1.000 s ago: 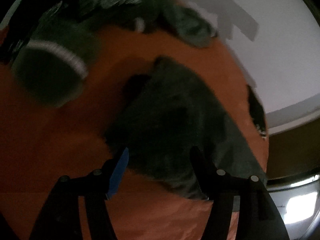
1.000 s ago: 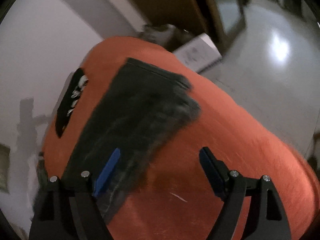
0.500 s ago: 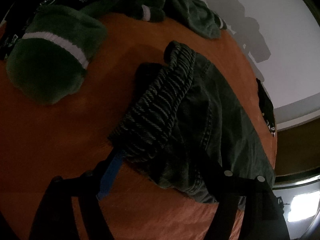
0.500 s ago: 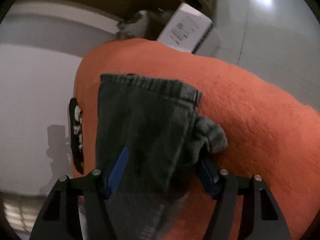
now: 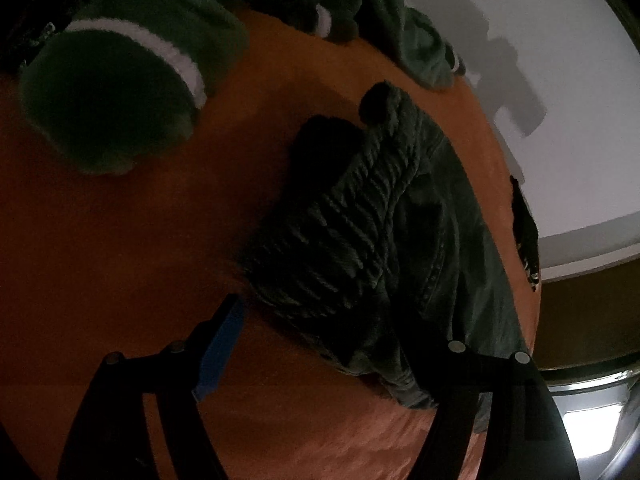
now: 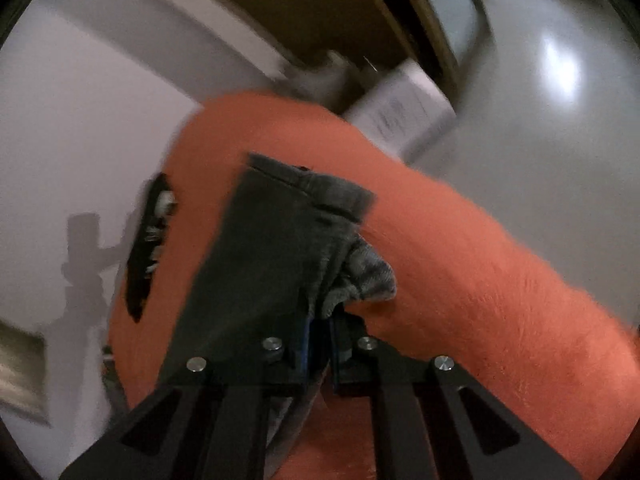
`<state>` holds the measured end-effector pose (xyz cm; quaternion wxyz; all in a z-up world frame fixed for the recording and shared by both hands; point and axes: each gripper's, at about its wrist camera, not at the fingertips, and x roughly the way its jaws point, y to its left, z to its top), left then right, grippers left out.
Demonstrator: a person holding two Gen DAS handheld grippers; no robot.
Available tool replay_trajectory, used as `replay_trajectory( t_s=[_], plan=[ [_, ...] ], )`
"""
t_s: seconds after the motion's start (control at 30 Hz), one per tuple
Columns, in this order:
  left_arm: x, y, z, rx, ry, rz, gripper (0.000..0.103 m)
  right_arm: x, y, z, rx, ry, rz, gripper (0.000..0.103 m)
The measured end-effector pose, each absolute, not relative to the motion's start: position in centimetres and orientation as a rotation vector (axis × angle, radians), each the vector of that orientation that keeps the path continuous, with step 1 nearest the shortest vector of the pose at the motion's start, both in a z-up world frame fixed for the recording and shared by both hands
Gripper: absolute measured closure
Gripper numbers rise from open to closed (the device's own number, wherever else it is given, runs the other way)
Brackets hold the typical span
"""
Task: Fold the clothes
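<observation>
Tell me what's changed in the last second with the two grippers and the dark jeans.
The right gripper closed, and is now shut on the edge of the dark jeans, bunching it. The left gripper moved in over the jeans' waistband, staying open. The orange blanket and green clothes stayed put.

The right wrist view is smeared by motion: the print on the white box [image 6: 404, 116] at upper centre is unreadable, and the dark patterned cloth [image 6: 148, 248] at the left is only streaks. The right gripper [image 6: 320, 340] has its tips buried in the grey garment [image 6: 260, 256]. In the left wrist view the left gripper [image 5: 320, 344] has its right fingertip hidden behind the dark jeans [image 5: 452, 248], and the green fleece [image 5: 116, 92] is cut off by the upper left edge.
</observation>
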<state>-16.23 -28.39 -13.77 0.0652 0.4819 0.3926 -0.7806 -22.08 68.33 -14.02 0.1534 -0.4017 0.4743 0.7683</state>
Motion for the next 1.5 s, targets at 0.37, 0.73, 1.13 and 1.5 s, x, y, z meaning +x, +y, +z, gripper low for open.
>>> replay_trajectory(
  t_s=[0.37,0.73,1.13,1.5],
  plan=[
    [-15.6,-29.6,-12.4,1.467,1.172,-2.405,0.028,-21.2,69.2,-14.4,-1.251,1.436,2.192,0.084],
    [-15.6,-29.6,-14.9,1.529,1.374,-2.331,0.025,-21.6,67.5,-15.2,-1.351,1.467,2.159,0.068],
    [-17.0,-29.1,-18.4,1.222,1.681,-2.202,0.066,-21.5,67.3,-15.5,-1.235,1.564,2.158,0.095],
    [-15.4,-29.9,-8.0,1.208,1.51,-2.408,0.083,-16.4,65.1,-5.9,-1.2,1.481,2.313,0.097]
  ],
)
